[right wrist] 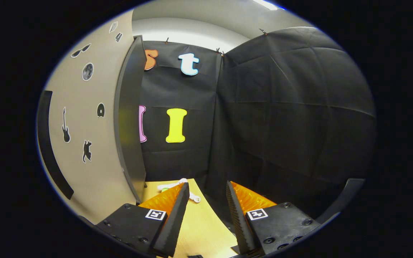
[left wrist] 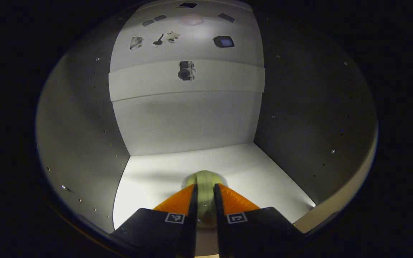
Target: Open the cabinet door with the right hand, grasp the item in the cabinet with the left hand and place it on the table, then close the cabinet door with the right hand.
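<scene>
In the left gripper view I look into the open cabinet (left wrist: 192,122), its white floor and back wall lit. My left gripper (left wrist: 205,186) is shut on a pale yellowish round item (left wrist: 205,200) that stands on the cabinet floor (left wrist: 249,168), both fingers pressing its sides. In the right gripper view my right gripper (right wrist: 206,186) stands open with nothing between its fingers, beside the opened cabinet door (right wrist: 91,136), whose dark edge (right wrist: 129,118) faces me at the left. Below the fingers lies the wooden table (right wrist: 195,222).
The cabinet's side walls (left wrist: 81,129) close in left and right. A shelf strip with a small dark fitting (left wrist: 186,70) crosses the back wall above. On the table behind the right gripper lies a small white object (right wrist: 172,185). Black cloth booth wall (right wrist: 285,118) stands behind.
</scene>
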